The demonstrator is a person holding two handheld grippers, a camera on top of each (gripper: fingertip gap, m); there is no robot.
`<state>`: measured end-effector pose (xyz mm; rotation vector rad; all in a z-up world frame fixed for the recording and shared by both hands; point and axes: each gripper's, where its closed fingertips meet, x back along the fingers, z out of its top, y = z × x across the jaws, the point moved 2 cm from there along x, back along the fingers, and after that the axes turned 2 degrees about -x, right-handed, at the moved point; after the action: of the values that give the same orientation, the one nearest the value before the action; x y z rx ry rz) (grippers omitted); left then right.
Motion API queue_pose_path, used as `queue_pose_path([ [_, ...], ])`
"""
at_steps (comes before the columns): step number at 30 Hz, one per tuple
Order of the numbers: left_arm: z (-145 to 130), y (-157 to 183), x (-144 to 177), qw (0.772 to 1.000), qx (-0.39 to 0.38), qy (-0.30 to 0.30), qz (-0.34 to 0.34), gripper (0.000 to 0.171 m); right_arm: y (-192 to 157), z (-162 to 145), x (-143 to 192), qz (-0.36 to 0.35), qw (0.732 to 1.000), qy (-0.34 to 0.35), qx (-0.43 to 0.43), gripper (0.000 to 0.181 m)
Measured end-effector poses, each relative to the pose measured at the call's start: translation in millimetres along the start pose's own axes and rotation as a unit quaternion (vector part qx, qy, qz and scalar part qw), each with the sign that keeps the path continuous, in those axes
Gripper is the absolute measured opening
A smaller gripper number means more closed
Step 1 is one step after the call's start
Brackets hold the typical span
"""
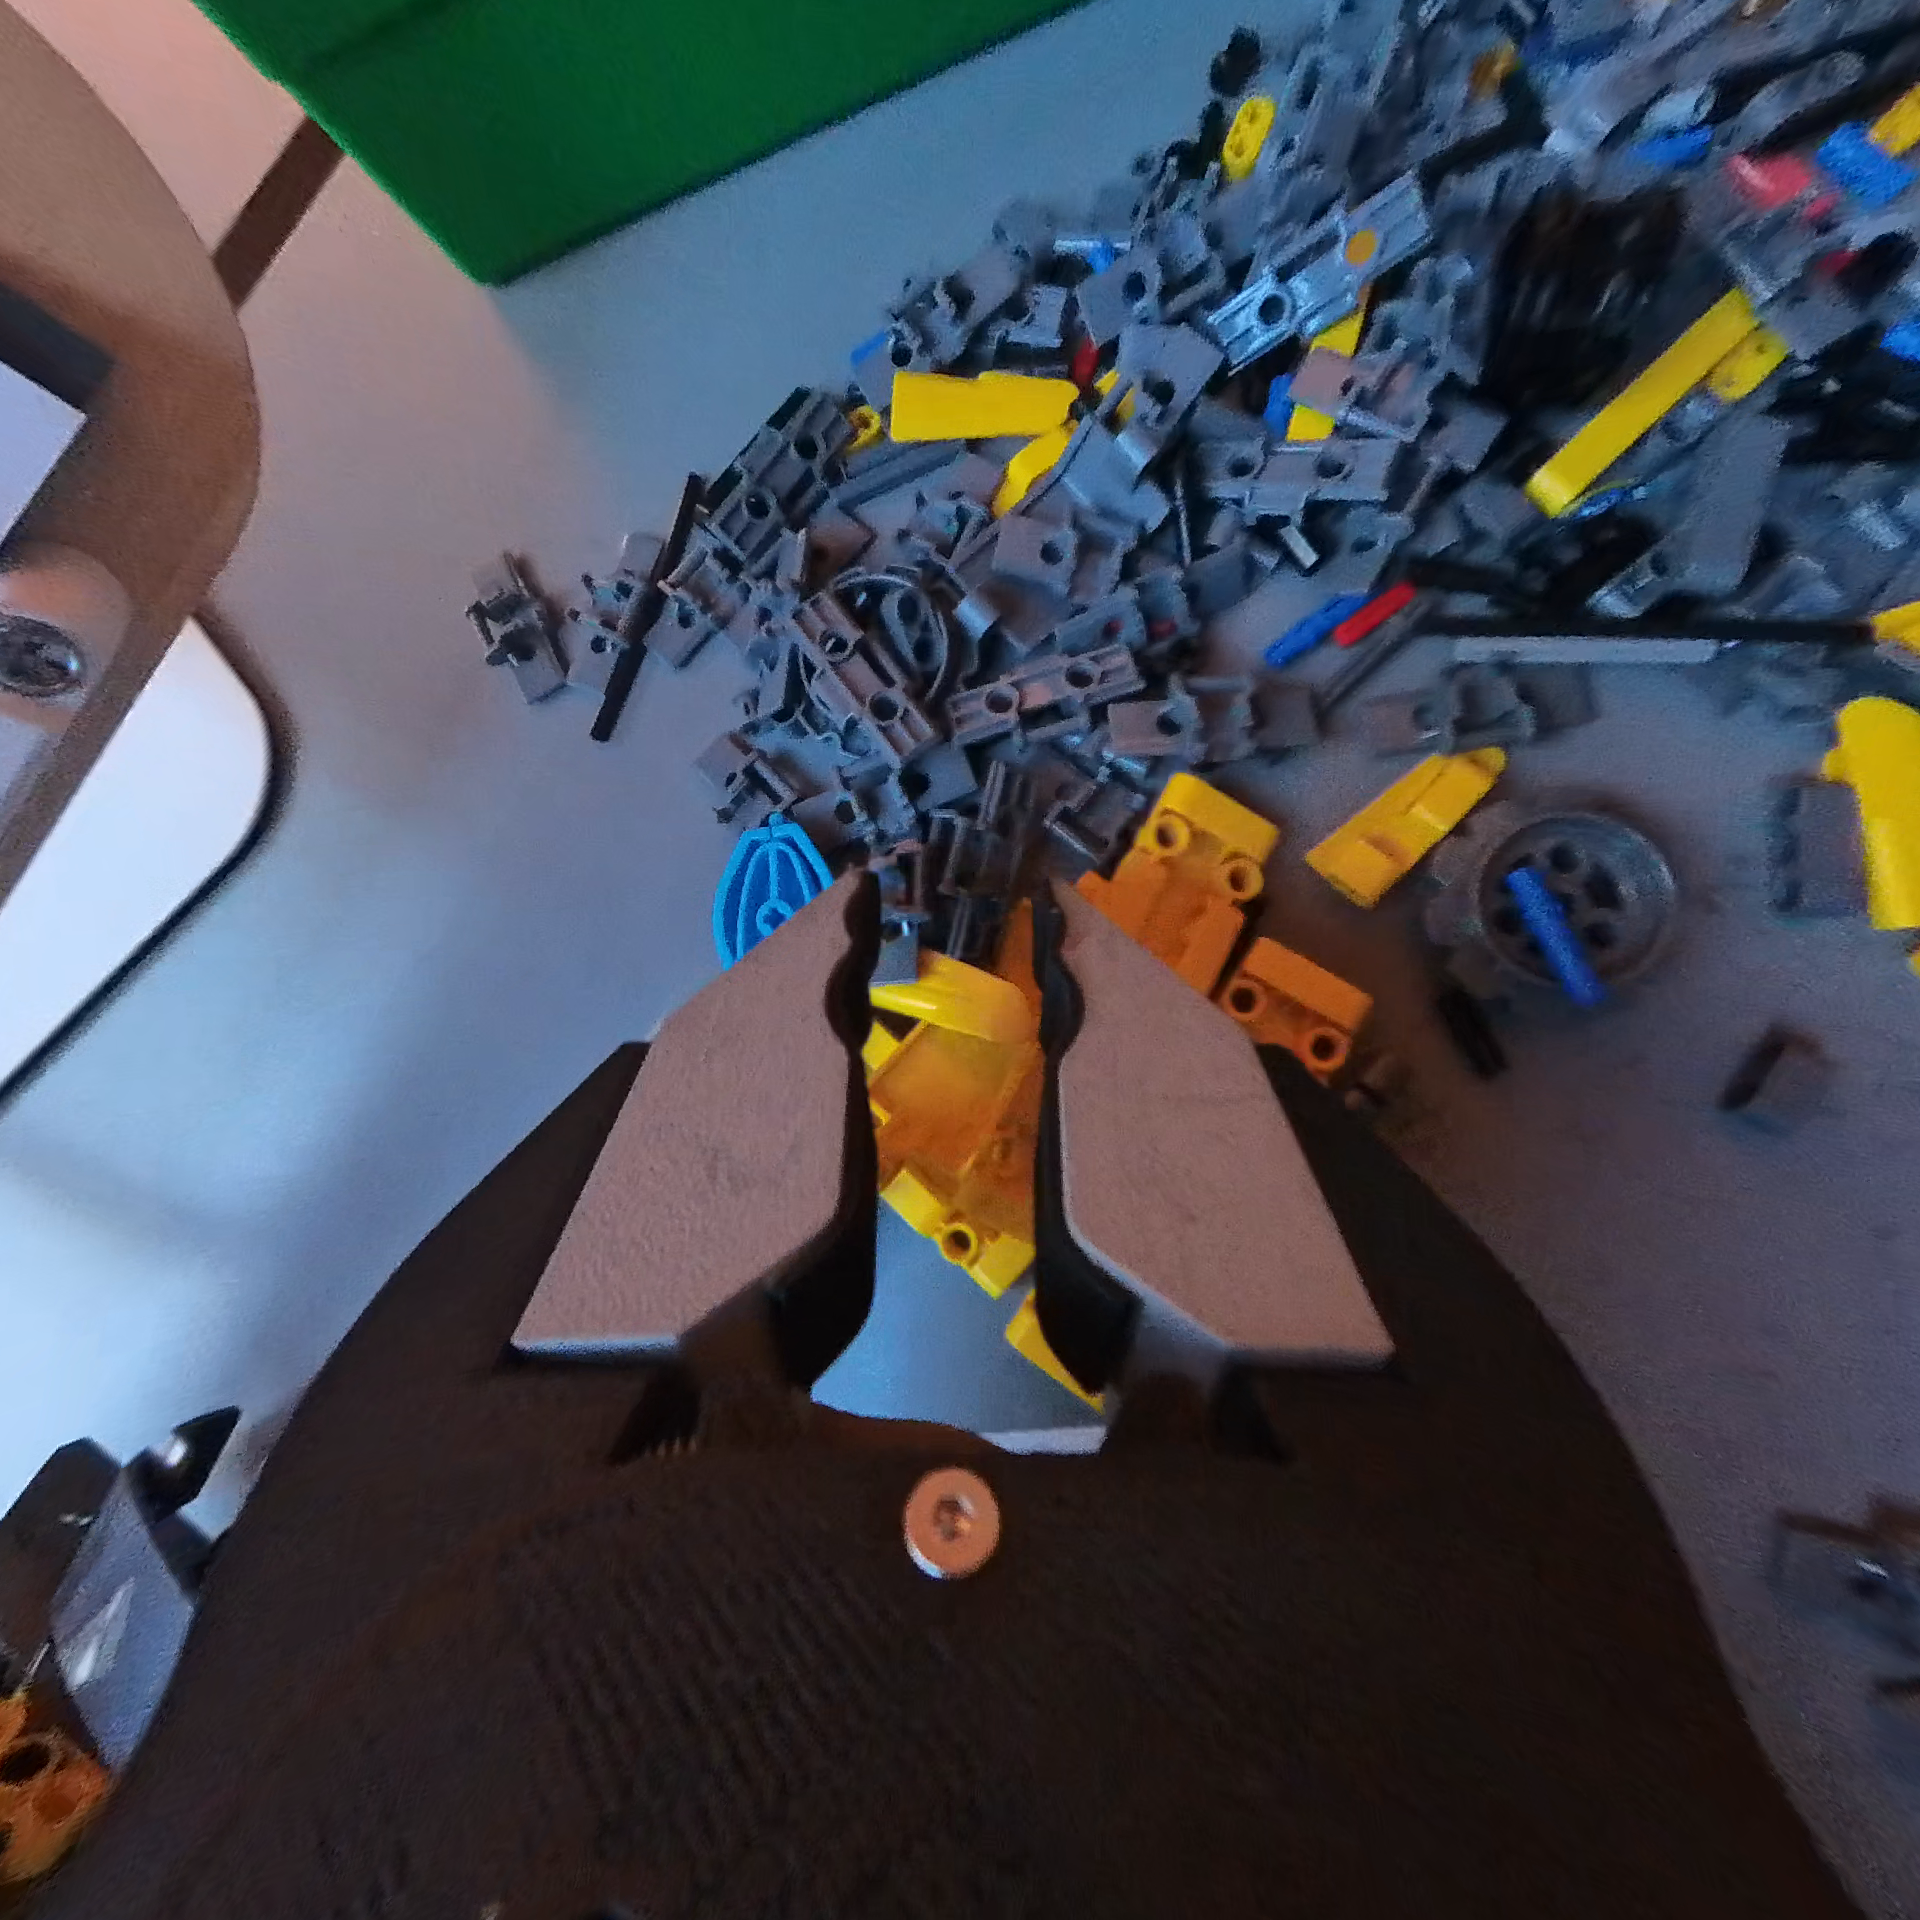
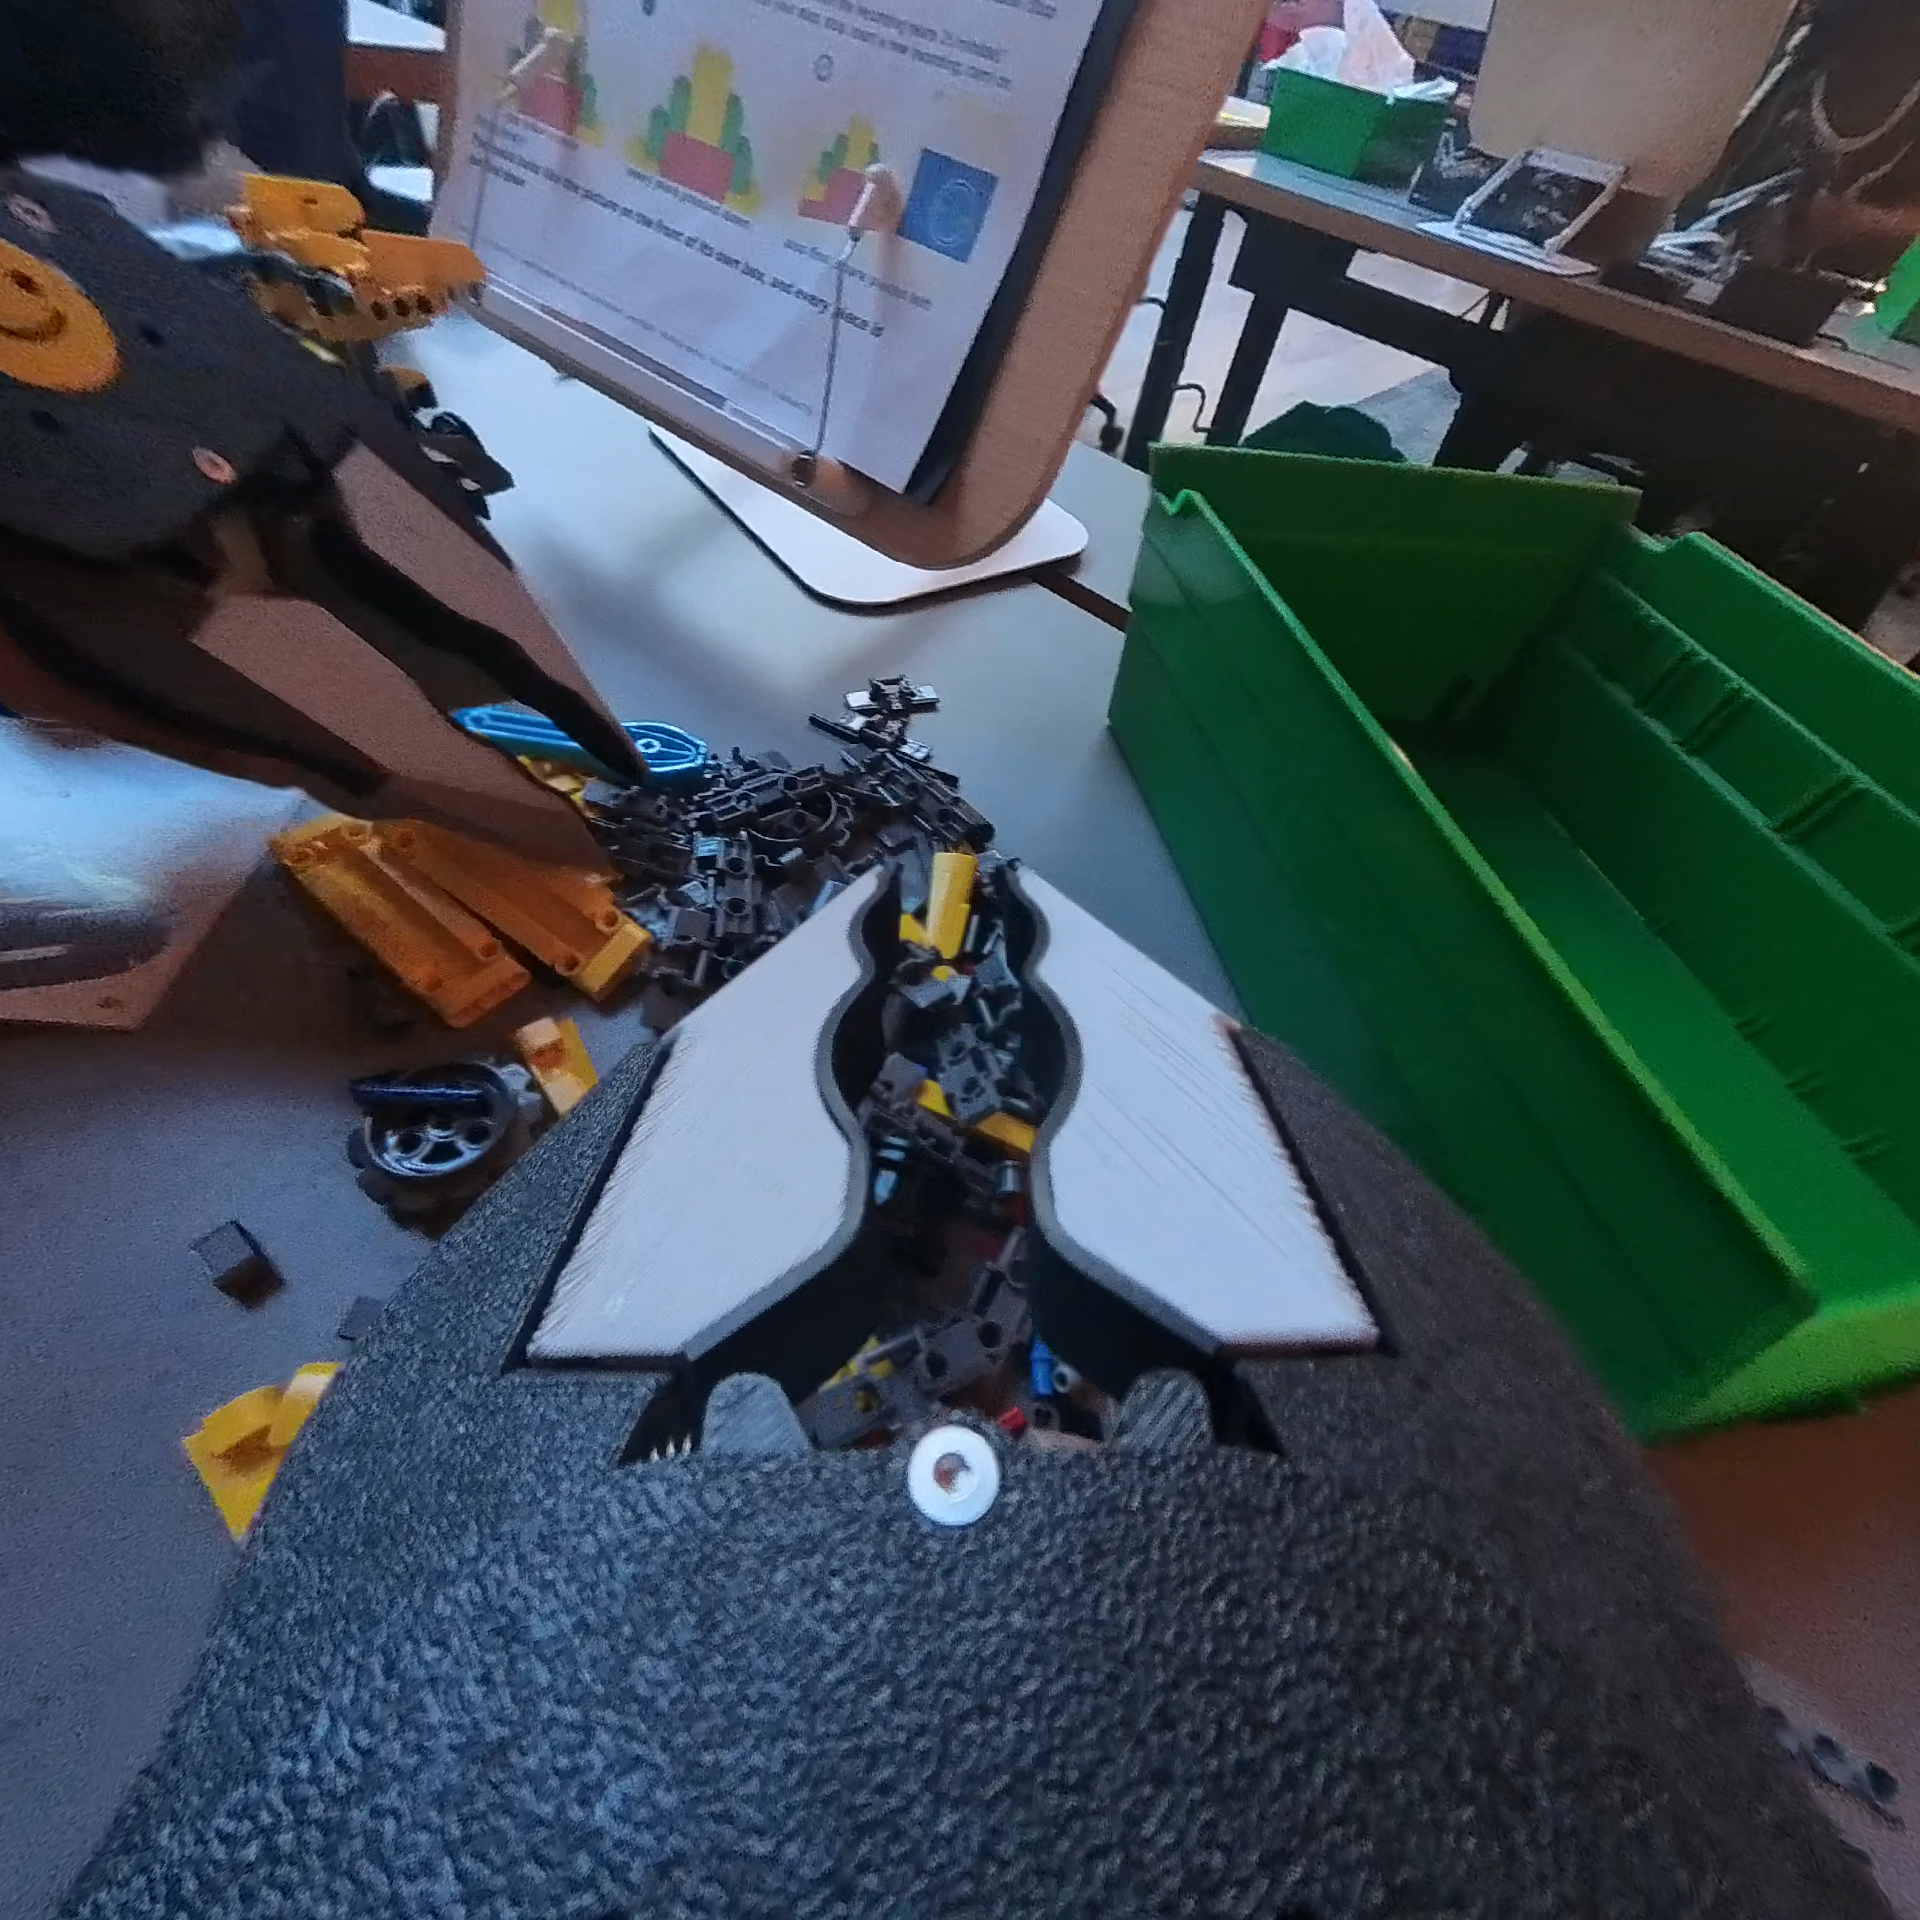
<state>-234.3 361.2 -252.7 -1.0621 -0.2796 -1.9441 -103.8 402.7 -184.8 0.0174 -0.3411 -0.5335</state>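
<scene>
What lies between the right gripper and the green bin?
Nothing visible. The right gripper hovers open over the pile of small parts; only bare table separates it from the near wall of the green bin.

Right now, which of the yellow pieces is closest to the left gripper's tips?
The curved yellow panel lying directly between the left gripper fingers. The yellow wedge piece and the long yellow beam lie farther out, in or beside the grey pile.
</scene>
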Motion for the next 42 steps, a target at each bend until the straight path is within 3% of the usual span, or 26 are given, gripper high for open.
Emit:
queue_pose_path([
  [7,10,1,1,0.999,-0.006,0.046,0.006,0.011,-22,-3,-5,0.03,0.999,-0.011,0.02,0.019],
  [12,34,5,29,0.987,-0.026,0.161,0.009,0.011,-45,-6,-6,0.099,0.995,-0.012,0.015,0.026],
  [17,56,49,61,0.946,-0.108,0.293,-0.082,0.01,-76,3,2,0.218,0.976,0.013,-0.019,0.028],
  [20,56,59,66,0.939,-0.114,0.303,-0.114,0.01,-81,4,7,0.238,0.971,0.02,-0.013,0.013],
  [31,58,72,70,0.929,-0.125,0.319,-0.14,0.005,-79,4,24,0.272,0.961,0.028,-0.039,0.005],
  [34,59,76,74,0.925,-0.115,0.327,-0.155,0.023,-69,5,37,0.255,0.965,0.029,-0.055,0.003],
  [36,63,74,80,0.919,-0.096,0.344,-0.165,0.028,-72,7,64,0.274,0.959,0.029,-0.064,0.003],
  [38,68,67,83,0.92,-0.071,0.353,-0.155,0.026,-86,-5,95,0.306,0.951,-0.01,-0.051,0.003],
  [42,63,31,58,0.959,-0.027,0.28,-0.032,0.023,-110,-64,128,0.289,0.946,-0.147,-0.007,0.003],
])
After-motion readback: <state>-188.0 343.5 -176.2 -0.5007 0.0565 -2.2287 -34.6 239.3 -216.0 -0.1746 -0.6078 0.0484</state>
